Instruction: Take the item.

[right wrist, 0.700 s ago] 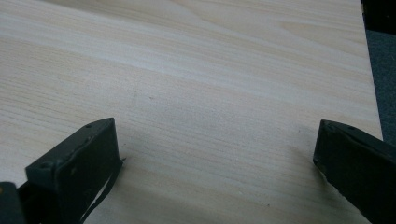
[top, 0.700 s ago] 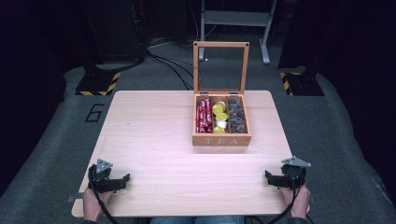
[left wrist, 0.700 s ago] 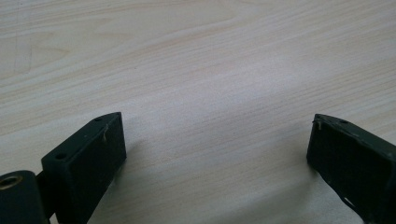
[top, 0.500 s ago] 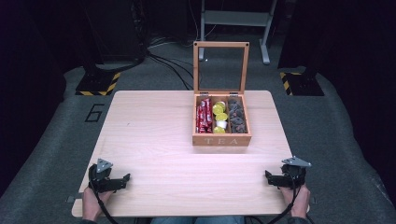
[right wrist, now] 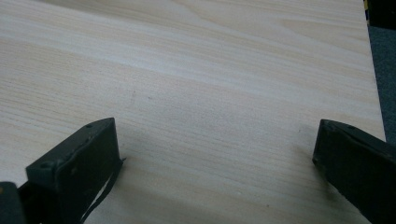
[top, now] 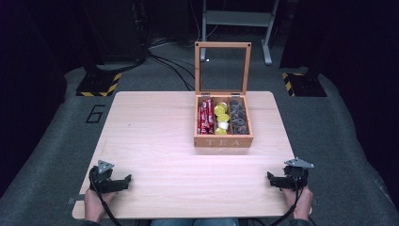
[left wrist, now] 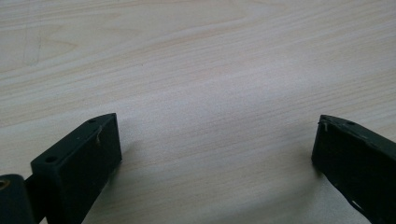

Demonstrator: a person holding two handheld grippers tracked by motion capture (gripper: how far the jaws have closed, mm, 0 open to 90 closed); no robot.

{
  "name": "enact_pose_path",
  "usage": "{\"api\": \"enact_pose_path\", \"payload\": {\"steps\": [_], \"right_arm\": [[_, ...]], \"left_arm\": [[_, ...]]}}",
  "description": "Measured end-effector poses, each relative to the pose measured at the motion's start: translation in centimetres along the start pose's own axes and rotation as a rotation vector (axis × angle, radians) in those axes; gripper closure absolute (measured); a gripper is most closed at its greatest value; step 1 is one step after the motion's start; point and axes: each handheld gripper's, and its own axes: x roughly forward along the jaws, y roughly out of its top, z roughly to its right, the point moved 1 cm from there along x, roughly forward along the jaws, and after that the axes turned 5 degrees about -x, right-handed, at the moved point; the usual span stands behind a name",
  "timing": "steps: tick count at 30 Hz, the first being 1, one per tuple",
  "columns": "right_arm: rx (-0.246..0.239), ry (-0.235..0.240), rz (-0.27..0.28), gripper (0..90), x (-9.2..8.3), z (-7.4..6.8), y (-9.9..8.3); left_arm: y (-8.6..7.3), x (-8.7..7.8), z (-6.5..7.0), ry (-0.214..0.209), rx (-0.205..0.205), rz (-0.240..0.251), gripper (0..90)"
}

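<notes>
A wooden tea box (top: 223, 140) marked TEA stands right of the table's middle, its glass lid (top: 222, 68) propped upright. Inside lie red sachets (top: 205, 117) on the left, yellow and white capsules (top: 221, 117) in the middle, and dark pieces (top: 238, 119) on the right. My left gripper (top: 123, 181) rests at the front left corner of the table, held in a hand. Its jaws stand wide apart over bare wood in the left gripper view (left wrist: 217, 140). My right gripper (top: 272, 179) sits at the front right, open too (right wrist: 217, 140), with nothing between its jaws.
The light wooden table (top: 155, 136) has bare surface between the grippers and the box. Its right edge (right wrist: 373, 93) runs close beside my right gripper. Dark carpet, cables and stand bases with yellow-black tape (top: 99, 84) lie beyond the far edge.
</notes>
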Motion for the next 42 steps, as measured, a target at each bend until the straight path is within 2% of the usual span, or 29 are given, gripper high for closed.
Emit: {"api": "enact_pose_path", "payload": {"steps": [5,6,8,9,18,28,33,42], "right_arm": [[0.000,0.000,0.001,0.0,0.0,0.0,0.0],[0.000,0.000,0.001,0.0,0.0,0.0,0.0],[0.000,0.000,0.001,0.0,0.0,0.0,0.0],[0.000,0.000,0.001,0.0,0.0,0.0,0.0],[0.001,0.000,0.001,0.0,0.0,0.0,0.0],[-0.002,-0.001,0.003,0.0,0.0,0.0,0.0],[0.001,0.000,0.001,0.0,0.0,0.0,0.0],[0.003,0.001,0.001,0.1,0.0,0.0,0.0]], "left_arm": [[0.6,0.2,0.3,-0.017,0.019,-0.029,0.0],[0.8,0.3,0.4,-0.041,0.008,-0.027,0.0],[1.1,0.3,0.4,-0.057,0.005,-0.032,0.1],[1.4,0.3,0.5,-0.074,0.005,-0.030,0.1],[2.8,-0.1,1.3,-0.120,-0.001,0.000,0.1],[4.7,-0.2,3.3,-0.152,0.042,0.009,0.3],[6.0,-0.2,4.6,-0.168,0.078,0.007,0.8],[7.6,-0.1,5.9,-0.200,0.096,0.026,1.5]]}}
